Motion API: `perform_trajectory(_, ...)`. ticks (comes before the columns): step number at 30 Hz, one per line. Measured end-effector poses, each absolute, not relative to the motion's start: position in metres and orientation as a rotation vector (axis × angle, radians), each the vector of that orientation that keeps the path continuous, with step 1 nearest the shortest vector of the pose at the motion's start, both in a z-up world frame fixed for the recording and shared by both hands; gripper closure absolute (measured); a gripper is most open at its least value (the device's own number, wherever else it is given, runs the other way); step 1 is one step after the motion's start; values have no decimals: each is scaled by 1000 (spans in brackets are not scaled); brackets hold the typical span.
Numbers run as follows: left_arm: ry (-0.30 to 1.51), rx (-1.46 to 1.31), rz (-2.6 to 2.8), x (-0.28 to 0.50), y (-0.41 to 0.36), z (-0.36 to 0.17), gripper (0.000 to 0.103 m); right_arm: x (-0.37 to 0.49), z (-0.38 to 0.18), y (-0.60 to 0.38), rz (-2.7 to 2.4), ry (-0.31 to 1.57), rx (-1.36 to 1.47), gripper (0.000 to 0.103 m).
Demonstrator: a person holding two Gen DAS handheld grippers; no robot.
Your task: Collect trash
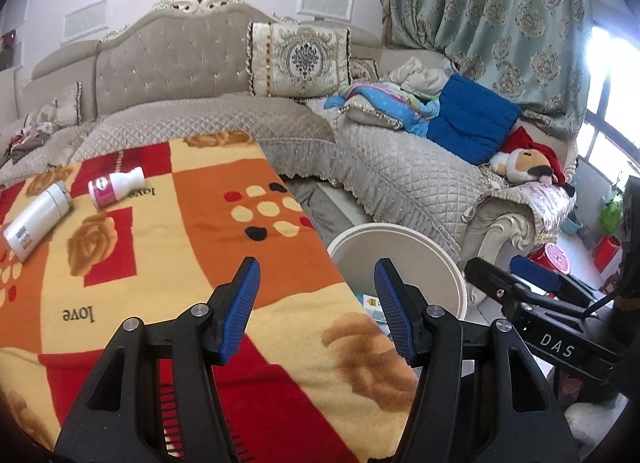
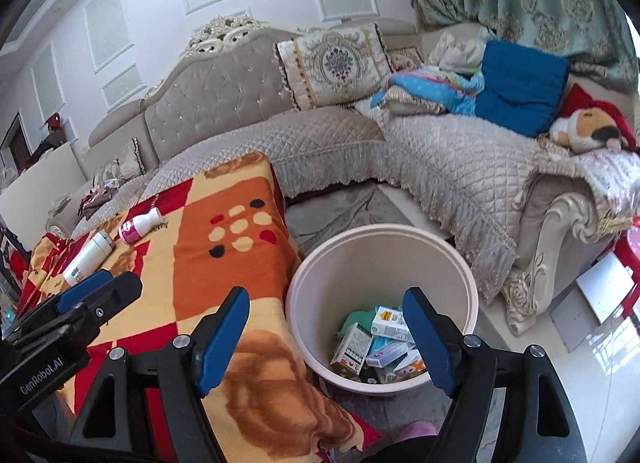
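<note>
My left gripper (image 1: 317, 263) stands open over the edge of an orange, red and cream blanket (image 1: 192, 231), with nothing between its blue pads. My right gripper (image 2: 326, 291) is open too, above a pale round bin (image 2: 384, 231) on the floor beside the blanket. Several small cartons (image 2: 376, 343) lie in the bin's bottom. Two bottles lie on their sides at the blanket's far left: a white one with a pink label (image 1: 116, 187) (image 2: 140, 227) and a longer white one (image 1: 38, 221) (image 2: 90, 255). The left wrist view shows only the bin's rim (image 1: 400, 233).
A beige quilted corner sofa (image 2: 440, 167) runs behind the blanket and bin, with cushions, a blue pad (image 2: 520, 87), folded cloths and a plush toy (image 2: 588, 131). Its carved arm (image 2: 552, 231) stands right of the bin. A red stool (image 1: 558, 259) and glossy floor lie further right.
</note>
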State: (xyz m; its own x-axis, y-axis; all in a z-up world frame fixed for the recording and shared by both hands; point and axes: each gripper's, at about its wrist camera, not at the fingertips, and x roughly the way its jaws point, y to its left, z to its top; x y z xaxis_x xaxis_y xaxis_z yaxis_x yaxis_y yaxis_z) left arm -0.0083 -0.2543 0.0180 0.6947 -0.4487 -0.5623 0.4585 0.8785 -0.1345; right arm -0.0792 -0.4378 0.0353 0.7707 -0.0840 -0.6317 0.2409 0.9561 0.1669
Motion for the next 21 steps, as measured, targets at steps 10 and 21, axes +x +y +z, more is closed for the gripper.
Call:
perform_trajectory(10,559,-32,-496,-21,-229,30,45,-100,65,-417,-254,556,173,13)
perform_trajectory(21,514,-29,-488,-32,-220,36,45,-112,80,-404,-237,508,135,10)
